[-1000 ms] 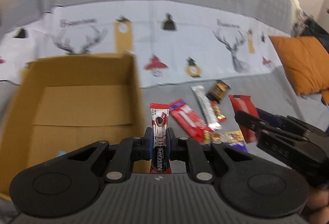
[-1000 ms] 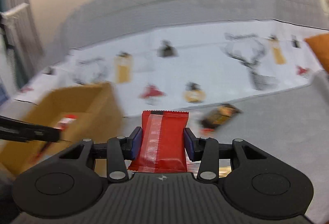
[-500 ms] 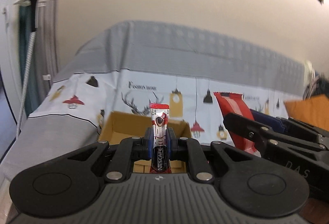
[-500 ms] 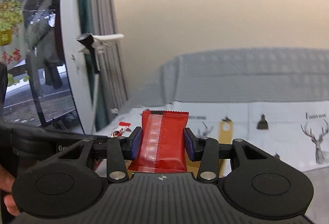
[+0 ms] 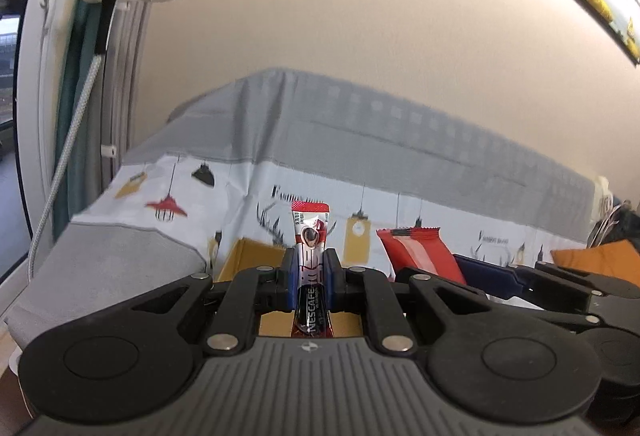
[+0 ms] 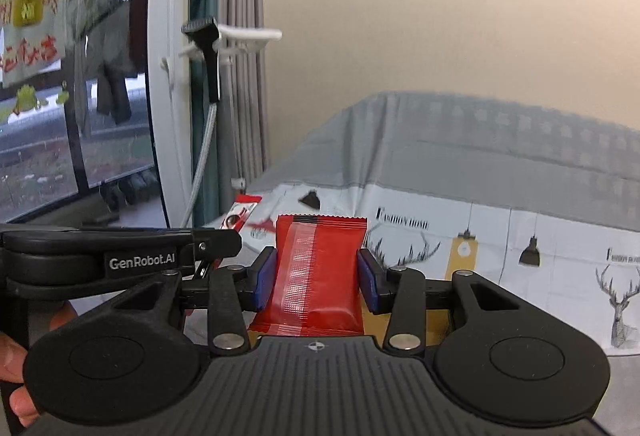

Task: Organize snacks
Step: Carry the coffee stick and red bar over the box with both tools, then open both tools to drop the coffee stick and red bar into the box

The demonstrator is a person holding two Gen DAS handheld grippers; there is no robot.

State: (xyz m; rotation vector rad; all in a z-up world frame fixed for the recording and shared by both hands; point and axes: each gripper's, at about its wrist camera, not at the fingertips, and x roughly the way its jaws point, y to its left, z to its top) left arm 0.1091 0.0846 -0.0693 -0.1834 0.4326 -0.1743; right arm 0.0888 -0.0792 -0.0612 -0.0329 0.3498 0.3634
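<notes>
My left gripper [image 5: 311,268] is shut on a thin red-and-white Nescafe stick [image 5: 310,248], held upright. My right gripper [image 6: 318,276] is shut on a red snack packet [image 6: 320,276]. In the left wrist view the right gripper [image 5: 492,278] and its red packet [image 5: 420,254] are close on the right. In the right wrist view the left gripper [image 6: 224,238] reaches in from the left, with the stick's top [image 6: 240,213] showing. The cardboard box [image 5: 250,260] lies just below and beyond the left fingers, mostly hidden.
A sofa with a grey and white printed cover [image 5: 400,171] fills the background. An orange cushion [image 5: 600,262] lies at the right. A window frame with a curtain and a hanging black-handled tool [image 6: 208,63] stands at the left. A beige wall is behind.
Both grippers have tilted up and risen with their snacks. The view went from looking down at the box and loose snacks to the sofa back and wall. The grips are unchanged.
</notes>
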